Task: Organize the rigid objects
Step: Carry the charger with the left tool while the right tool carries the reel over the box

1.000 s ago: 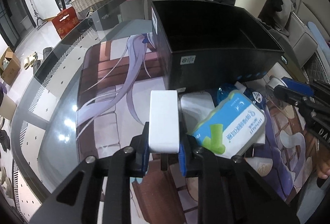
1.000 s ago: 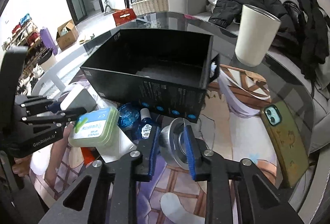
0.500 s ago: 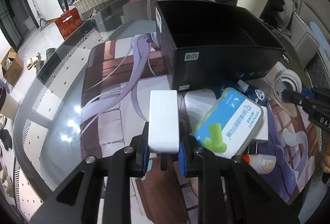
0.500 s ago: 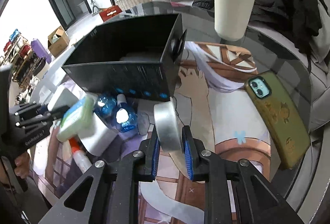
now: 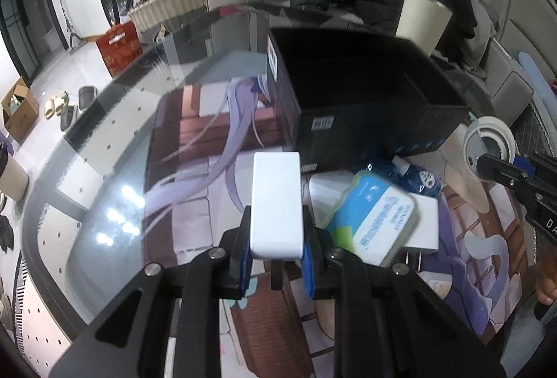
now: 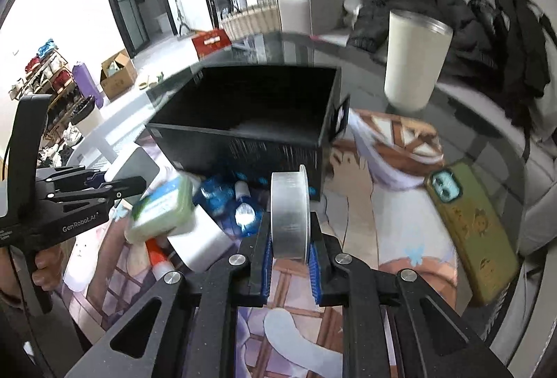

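Risks at the lift-and-carry stage; both tools loaded above the cluttered bench (image 5: 104,203). Left tool (image 5: 276,247) clamped almost fully closed on a white rectangular block (image 5: 276,200), held by its near end only, most of its length projecting forward toward the open black box (image 5: 365,92); a grip so short could let the block pivot or slide out if it is swung quickly. Right tool (image 6: 290,251) closed tight on a clear flanged spool (image 6: 289,210), standing on edge between the blue pads, clear of the mat; its smooth rim could roll or slip free, likeliest if the pads bear on the curved face alone. Box lies just beyond both loads, its near wall facing the tools; a low approach would strike that wall and push the box. Beneath, a green-edged wipes pack (image 6: 162,209), blue bottles (image 6: 243,214) and a white box (image 6: 198,238) lie heaped together; a dropped item would land among them. Both tools converging on one opening may collide.
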Motion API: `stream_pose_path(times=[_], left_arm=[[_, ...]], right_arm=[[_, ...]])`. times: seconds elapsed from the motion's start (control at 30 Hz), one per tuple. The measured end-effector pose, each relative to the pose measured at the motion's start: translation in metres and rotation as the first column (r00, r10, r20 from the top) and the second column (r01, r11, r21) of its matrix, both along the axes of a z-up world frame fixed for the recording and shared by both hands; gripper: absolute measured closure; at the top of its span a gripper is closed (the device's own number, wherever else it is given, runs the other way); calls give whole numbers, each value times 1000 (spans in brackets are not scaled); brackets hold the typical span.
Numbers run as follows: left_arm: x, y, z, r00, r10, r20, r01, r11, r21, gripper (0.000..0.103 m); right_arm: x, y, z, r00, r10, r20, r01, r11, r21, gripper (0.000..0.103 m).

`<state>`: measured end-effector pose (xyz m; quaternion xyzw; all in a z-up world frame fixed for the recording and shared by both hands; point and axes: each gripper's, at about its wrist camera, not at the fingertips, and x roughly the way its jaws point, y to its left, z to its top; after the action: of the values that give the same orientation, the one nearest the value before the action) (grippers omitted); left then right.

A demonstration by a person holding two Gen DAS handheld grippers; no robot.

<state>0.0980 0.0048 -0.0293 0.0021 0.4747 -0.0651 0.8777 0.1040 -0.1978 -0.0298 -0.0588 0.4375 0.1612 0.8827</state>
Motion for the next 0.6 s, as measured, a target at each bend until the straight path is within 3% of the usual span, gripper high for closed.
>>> stream_pose_path(times=[0.23, 0.4, 0.6], left_arm=[[-17, 1, 33, 986, 2, 167, -3, 1000, 8, 83], [-28, -6, 66, 944, -33, 327, 30, 999, 15, 83], [-13, -22, 89, 912, -80, 403, 85, 996, 5, 83]], right_arm=[[-18, 4, 34, 984, 10, 179, -12, 1000, 8, 86], [-30, 13, 59, 947, 24, 321, -30, 999, 16, 86], [-13, 36, 72, 934, 41, 354, -57, 998, 33, 86]])
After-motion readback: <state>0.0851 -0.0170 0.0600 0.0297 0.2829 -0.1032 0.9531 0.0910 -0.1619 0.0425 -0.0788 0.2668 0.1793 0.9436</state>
